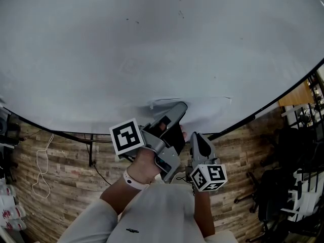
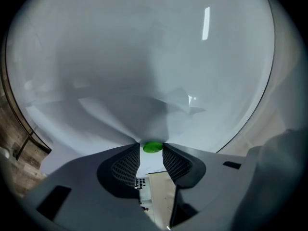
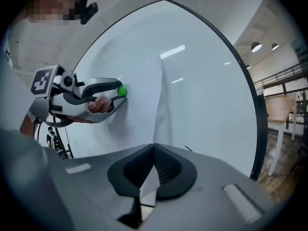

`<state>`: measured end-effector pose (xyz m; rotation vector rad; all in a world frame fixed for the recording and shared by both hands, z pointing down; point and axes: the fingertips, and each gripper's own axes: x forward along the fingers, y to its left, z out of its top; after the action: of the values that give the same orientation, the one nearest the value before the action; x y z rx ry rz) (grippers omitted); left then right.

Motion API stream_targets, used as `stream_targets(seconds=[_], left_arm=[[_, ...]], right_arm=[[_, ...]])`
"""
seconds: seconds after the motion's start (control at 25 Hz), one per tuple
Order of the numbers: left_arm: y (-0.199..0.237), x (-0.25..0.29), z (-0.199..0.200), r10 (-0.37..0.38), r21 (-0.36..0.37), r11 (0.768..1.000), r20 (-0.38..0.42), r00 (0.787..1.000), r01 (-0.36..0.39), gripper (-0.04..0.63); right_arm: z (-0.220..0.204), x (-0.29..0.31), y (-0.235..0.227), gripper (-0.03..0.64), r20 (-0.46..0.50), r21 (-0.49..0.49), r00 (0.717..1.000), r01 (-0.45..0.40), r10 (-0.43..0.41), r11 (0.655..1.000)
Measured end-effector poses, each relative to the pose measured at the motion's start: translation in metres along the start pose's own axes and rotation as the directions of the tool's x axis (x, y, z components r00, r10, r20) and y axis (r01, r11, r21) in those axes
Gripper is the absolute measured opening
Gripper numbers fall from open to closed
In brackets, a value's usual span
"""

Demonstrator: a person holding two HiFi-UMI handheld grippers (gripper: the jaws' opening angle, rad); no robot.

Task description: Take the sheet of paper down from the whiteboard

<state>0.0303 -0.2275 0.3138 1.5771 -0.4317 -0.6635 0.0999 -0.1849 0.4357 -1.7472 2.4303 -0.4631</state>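
Note:
A white sheet of paper [image 1: 202, 105] lies rumpled against the lower part of the whiteboard [image 1: 152, 44]. A small green magnet [image 2: 153, 147] pins it there. My left gripper [image 1: 181, 105] points at the board, its fingertips closed on either side of that magnet [image 3: 121, 90]. The paper [image 2: 134, 114] bulges in creases around the left gripper [image 2: 152, 146]. My right gripper [image 1: 196, 134] sits just right of and below the left one. In the right gripper view the right gripper [image 3: 154, 146] is shut on the paper's [image 3: 160, 121] lower edge, with the sheet running up from between its jaws.
The whiteboard's dark frame [image 1: 263, 110] curves along its bottom edge, above a brick-patterned floor [image 1: 66, 176]. A white cable [image 1: 43, 166] lies on the floor at left. Dark chairs [image 1: 283, 186] and a wooden desk [image 1: 298, 95] stand at right.

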Motion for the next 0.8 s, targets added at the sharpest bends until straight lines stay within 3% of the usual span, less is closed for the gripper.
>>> stream_targets(seconds=[0.6,0.8], left_arm=[[0.005,-0.003,-0.003,-0.032,-0.018,0.999,0.018,0.999,0.033,0.124],[0.012,-0.003,-0.01,-0.03,-0.041,0.999,-0.025,0.999,0.029,0.124]], right_arm=[[0.002,-0.01,-0.002,0.009,0.01,-0.007,1.0,-0.001,0.001,1.0],[0.003,-0.004,-0.003,0.009,0.007,-0.011,1.0,0.003,-0.003,1.0]])
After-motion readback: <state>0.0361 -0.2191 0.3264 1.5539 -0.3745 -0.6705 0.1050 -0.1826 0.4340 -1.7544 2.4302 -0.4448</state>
